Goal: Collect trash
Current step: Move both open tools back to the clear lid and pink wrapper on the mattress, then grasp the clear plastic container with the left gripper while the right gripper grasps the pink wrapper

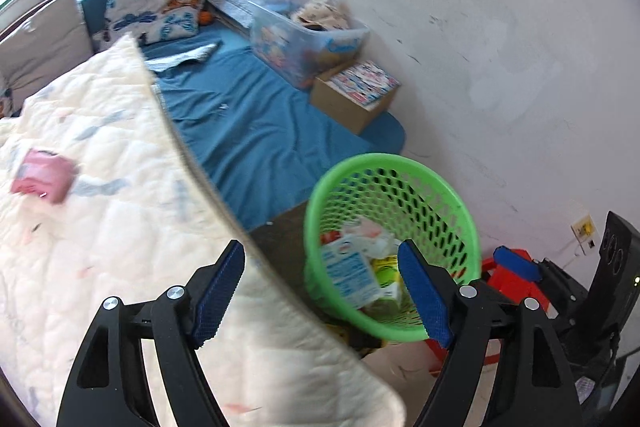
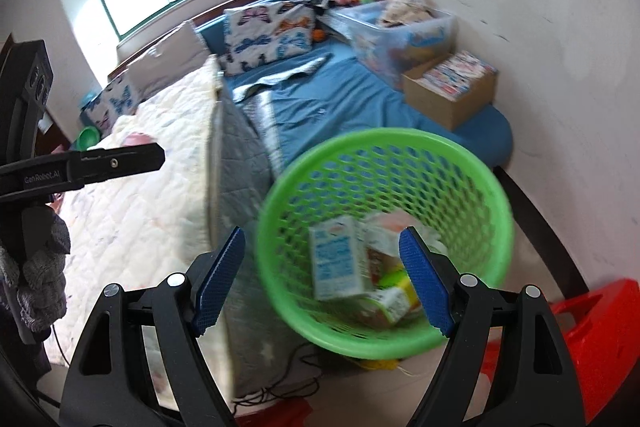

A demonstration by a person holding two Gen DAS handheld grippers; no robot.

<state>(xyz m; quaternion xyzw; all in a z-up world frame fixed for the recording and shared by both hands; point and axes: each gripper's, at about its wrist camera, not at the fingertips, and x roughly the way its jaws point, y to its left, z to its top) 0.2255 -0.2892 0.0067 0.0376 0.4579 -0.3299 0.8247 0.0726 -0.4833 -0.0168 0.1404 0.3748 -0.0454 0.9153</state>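
Note:
A green mesh basket stands on the floor beside the bed. Inside it lie a blue-and-white carton, crumpled white wrappers and a yellow-green pack. My left gripper is open and empty, hanging over the quilt's edge and the basket's near side. My right gripper is also open and empty, just above the basket's mouth. A small pink packet lies on the white quilt to the left. In the right wrist view the left gripper's black finger reaches in from the left.
A red plastic stool stands right of the basket against the white wall. On the blue sheet behind sit a cardboard box and a clear toy bin. Cables lie on the floor by the bed.

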